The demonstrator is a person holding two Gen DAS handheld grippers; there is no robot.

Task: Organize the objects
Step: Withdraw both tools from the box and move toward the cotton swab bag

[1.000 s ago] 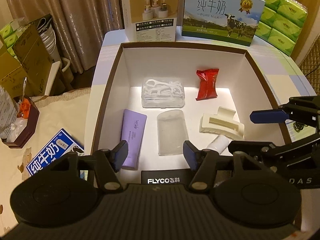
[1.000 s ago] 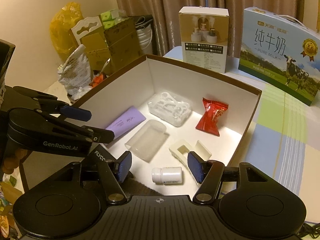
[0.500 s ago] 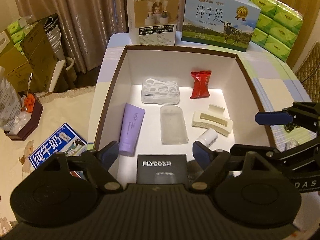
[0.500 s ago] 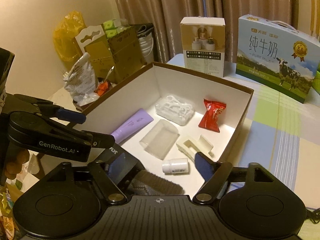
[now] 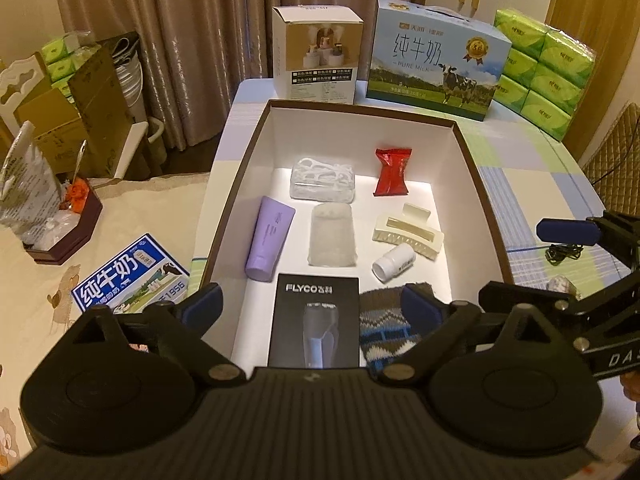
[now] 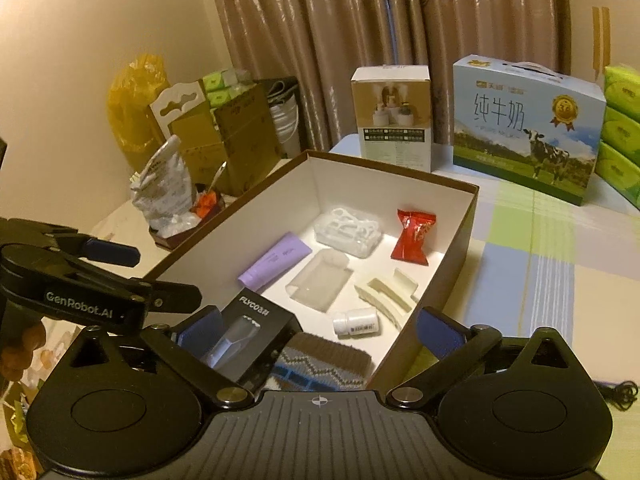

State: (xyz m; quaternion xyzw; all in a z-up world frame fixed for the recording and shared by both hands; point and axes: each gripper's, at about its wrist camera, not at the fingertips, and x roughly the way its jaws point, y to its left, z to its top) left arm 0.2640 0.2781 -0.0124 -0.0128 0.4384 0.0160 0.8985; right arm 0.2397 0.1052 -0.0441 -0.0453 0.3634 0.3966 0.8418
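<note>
Both of your grippers hang spread wide and hold nothing: your left gripper (image 5: 310, 306) above the near end of the open box (image 5: 466, 148), your right gripper (image 6: 318, 330) above its near right corner.

Between your left fingers you see the black FLYCO box (image 5: 314, 322) lying flat against the near wall, long axis running toward the far wall, with the knitted cloth (image 5: 380, 328) just beside it on the right.

Farther in, the white bottle (image 5: 394, 262) lies on its side, cap toward you and slightly left, touching or nearly touching the cream hair clip (image 5: 408, 230), which lies crosswise. The purple tube (image 5: 270, 238) and the clear pouch (image 5: 332, 240) lie lengthwise, side by side but apart. The floss-pick case (image 5: 323, 178) and the red packet (image 5: 392, 172) sit nearest the far wall, with bare floor behind them and along the right wall.
</note>
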